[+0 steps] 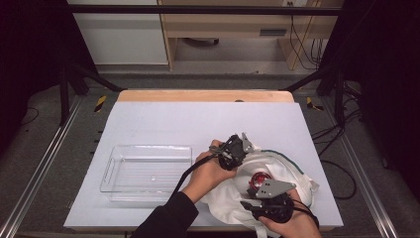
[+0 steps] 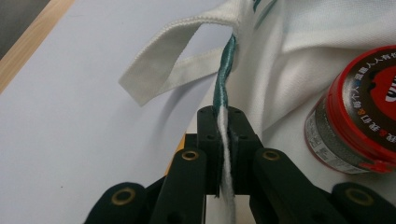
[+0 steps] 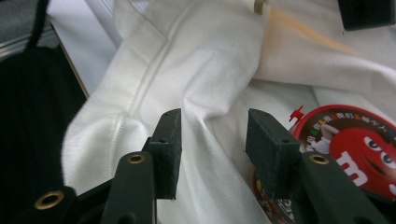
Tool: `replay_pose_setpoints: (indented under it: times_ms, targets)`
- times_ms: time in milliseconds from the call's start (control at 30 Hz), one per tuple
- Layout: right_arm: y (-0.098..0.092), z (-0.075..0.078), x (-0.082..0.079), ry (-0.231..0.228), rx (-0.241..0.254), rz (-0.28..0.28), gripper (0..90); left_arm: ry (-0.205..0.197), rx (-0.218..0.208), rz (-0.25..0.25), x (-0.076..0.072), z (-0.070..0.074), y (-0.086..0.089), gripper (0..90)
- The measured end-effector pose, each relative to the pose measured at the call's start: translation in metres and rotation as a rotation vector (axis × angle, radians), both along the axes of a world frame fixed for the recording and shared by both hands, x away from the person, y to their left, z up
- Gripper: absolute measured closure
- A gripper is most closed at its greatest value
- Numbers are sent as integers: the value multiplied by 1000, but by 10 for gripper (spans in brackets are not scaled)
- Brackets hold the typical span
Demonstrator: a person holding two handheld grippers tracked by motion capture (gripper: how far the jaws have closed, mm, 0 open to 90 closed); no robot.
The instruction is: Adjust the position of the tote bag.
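My left gripper [image 2: 223,140] is clenched on the green-trimmed rim of the white cloth bag [image 1: 292,171]; the rim runs upright between the closed jaws, and a flat white handle strap [image 2: 173,51] loops away just beyond them. My right gripper [image 3: 212,149] is released, its jaws standing apart over a raised fold of the same bag [image 3: 196,70], the cloth between them but not pinched. The bag lies crumpled toward the near right corner of the white surface [image 1: 163,119]. A red-lidded can [image 1: 258,179] rests inside the bag's opening, just beside my right jaws [image 3: 359,149] and near my left ones [image 2: 359,112]. A clear plastic tray [image 1: 116,166] sits near the left edge of the surface, well apart from the bag.
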State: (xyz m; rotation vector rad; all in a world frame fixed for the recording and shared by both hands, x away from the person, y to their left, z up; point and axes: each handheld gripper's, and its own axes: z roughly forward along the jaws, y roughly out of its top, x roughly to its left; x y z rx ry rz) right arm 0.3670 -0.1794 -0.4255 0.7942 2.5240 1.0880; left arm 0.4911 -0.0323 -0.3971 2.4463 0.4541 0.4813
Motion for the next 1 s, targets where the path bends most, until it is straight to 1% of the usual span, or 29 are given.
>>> replay_pose_setpoints:
  times_ms: [33, 67, 133, 167, 200, 233, 267, 300, 367, 400, 500, 600, 633, 667, 700, 733, 767, 800, 867, 900, 967, 1000]
  targets:
    - [1, -2, 1, 1, -10, -2, 549, 3, 13, -1, 0, 0, 0, 855]
    - [2, -5, 1, 4, -18, -8, 542, 4, 13, -3, 0, -1, 0, 853]
    - [4, -9, 3, 9, -32, -8, 567, 5, 13, -2, 0, -1, 0, 851]
    - [4, -11, 3, 11, -38, 1, 614, 3, 19, -1, 0, -1, 0, 851]
    - [5, -12, 2, 17, -42, 10, 664, 1, 11, 0, 0, -1, 0, 852]
    - [6, -13, 1, 8, -42, 15, 706, 2, 9, 2, 1, -1, 1, 853]
    - [6, -13, 0, 5, -49, 14, 769, 5, 11, 7, 1, -1, 1, 855]
    - [6, -13, -1, 11, -48, 31, 816, 7, 10, 10, 2, -1, 1, 858]
    - [7, -13, -3, 5, -48, 38, 852, 8, 4, 8, 3, -2, 0, 864]
    - [7, -13, -3, 2, -54, 44, 859, 10, 6, 7, 4, -2, 0, 865]
    - [7, -11, -7, 3, -45, 43, 865, 12, -3, 9, 4, -3, -2, 867]
    - [7, -12, -9, 4, -39, 50, 866, 24, 2, -3, 3, -3, -3, 862]
    - [7, -13, -8, 4, -34, 52, 866, 22, 11, -4, 3, -3, -3, 849]
    - [6, -14, -8, 5, -32, 52, 866, 26, -2, -6, 2, -4, -4, 825]
    - [6, -14, -8, 7, -31, 49, 866, 29, 5, -17, 1, -4, -4, 810]
    - [6, -15, -8, 8, -27, 49, 866, 30, 2, -23, 1, -5, -5, 795]
    - [6, -15, -8, 8, -25, 49, 866, 30, 6, -32, 0, -6, -5, 771]
    - [5, -15, -8, 7, -21, 50, 866, 36, 0, -38, 0, -7, -5, 745]
    - [5, -14, -8, 7, -22, 48, 866, 39, 0, -43, -1, -8, -6, 675]
    - [5, -14, -8, 7, -20, 45, 865, 43, 1, -50, -1, -9, -7, 661]
    - [5, -14, -8, 9, -17, 44, 865, 59, 23, -65, 0, -11, -10, 606]
    - [5, -15, -8, 8, -16, 42, 865, 60, 36, -70, 0, -13, -11, 595]
